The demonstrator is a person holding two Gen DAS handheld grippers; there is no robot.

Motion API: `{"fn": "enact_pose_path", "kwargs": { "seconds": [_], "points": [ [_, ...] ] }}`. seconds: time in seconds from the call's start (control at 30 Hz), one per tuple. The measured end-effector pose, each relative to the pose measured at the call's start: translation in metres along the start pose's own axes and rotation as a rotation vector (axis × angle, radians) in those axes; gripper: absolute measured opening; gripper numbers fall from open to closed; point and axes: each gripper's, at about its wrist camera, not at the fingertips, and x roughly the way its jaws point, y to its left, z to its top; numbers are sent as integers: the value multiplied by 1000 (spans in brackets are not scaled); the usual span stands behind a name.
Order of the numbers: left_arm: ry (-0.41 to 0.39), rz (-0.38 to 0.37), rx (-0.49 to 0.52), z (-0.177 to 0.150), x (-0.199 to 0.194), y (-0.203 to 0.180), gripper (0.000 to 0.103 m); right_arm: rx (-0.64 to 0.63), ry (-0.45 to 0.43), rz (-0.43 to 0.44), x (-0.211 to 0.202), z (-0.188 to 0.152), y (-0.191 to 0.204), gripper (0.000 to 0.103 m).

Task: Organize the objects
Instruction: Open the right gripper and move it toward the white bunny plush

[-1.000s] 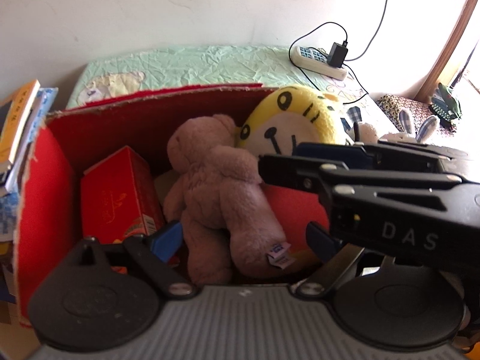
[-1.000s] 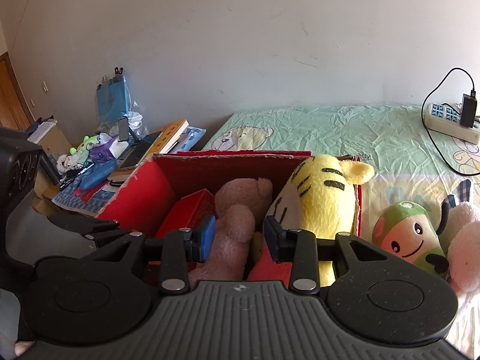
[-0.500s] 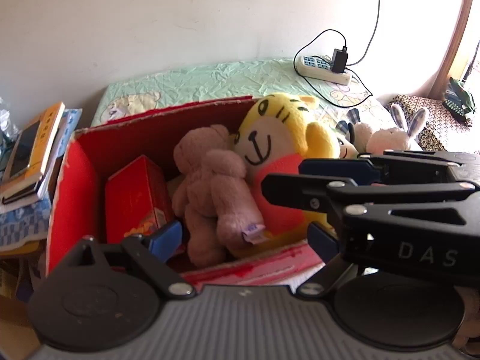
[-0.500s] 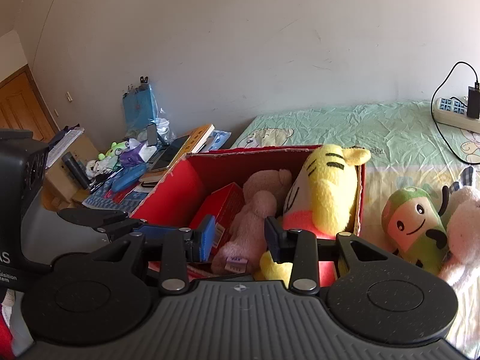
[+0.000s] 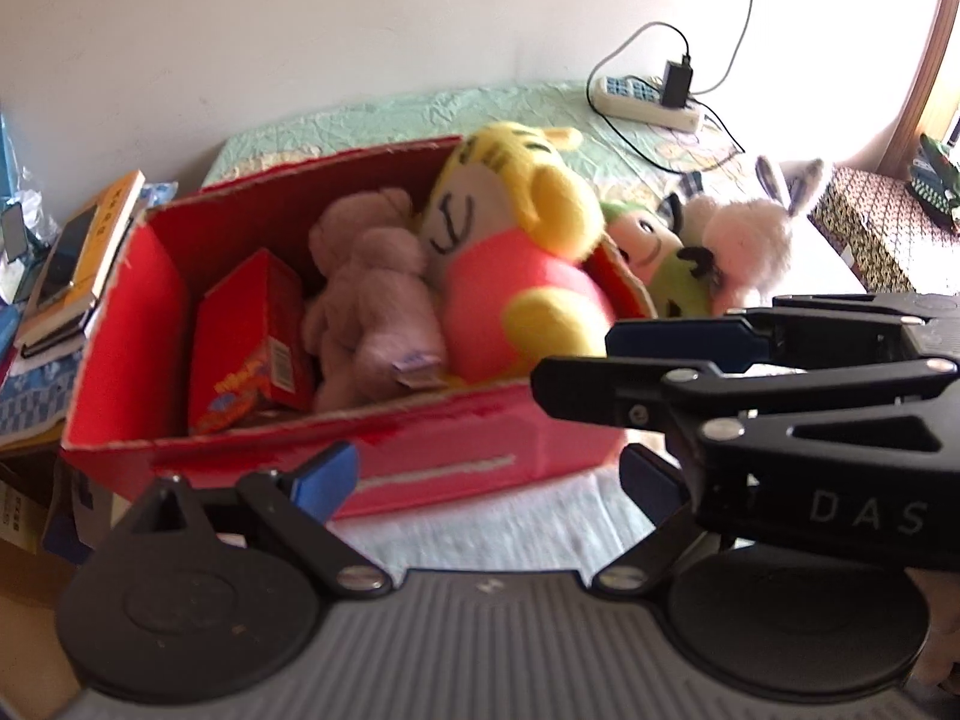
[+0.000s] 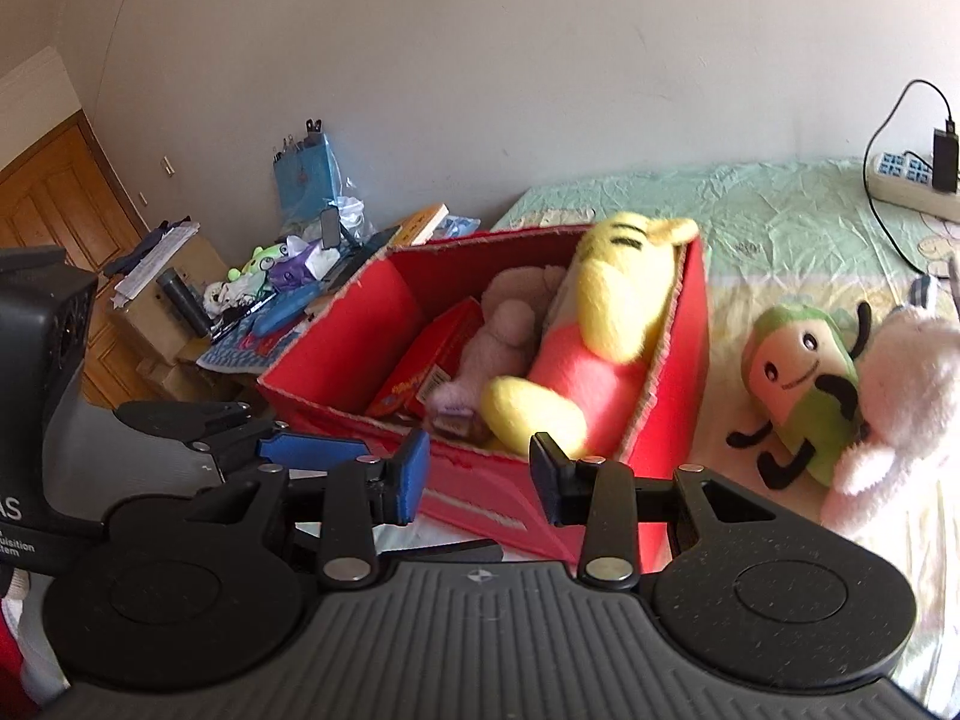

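Left gripper (image 5: 489, 474) fingers spreading wider with nothing between them, right gripper (image 6: 478, 476) fingers a little apart and empty, red box (image 5: 420, 456) on the bed holding a yellow tiger toy (image 5: 510, 252), a pink teddy (image 5: 372, 288), a small red carton (image 5: 246, 330), green toy (image 6: 798, 372) and white bunny (image 6: 900, 384) lying outside beside the box.

Left gripper (image 5: 489, 477) with matte black linkage arms, blue pads, silver screws, ribbed grey housing at 6 o'clock, right gripper (image 6: 479, 477) likewise, its black body at 3 o'clock lettered "DAS" in white
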Motion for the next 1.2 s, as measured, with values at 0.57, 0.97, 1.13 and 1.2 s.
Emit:
{"fn": "enact_pose_path", "kwargs": {
  "seconds": [0.57,0.97,1.13,1.2],
  "points": [
    [91,-162,81,14,48,-121,94,150,30,-114,-54,-25,-103,40],
    [65,-174,85,39,85,-155,94,164,10,-207,-42,-5,-149,50],
    [63,-158,78,40,84,-150,94,188,59,-245,-22,-3,-163,50],
    [62,-157,77,41,84,-150,94,231,60,-244,-23,-4,-173,51]
  ]
}}
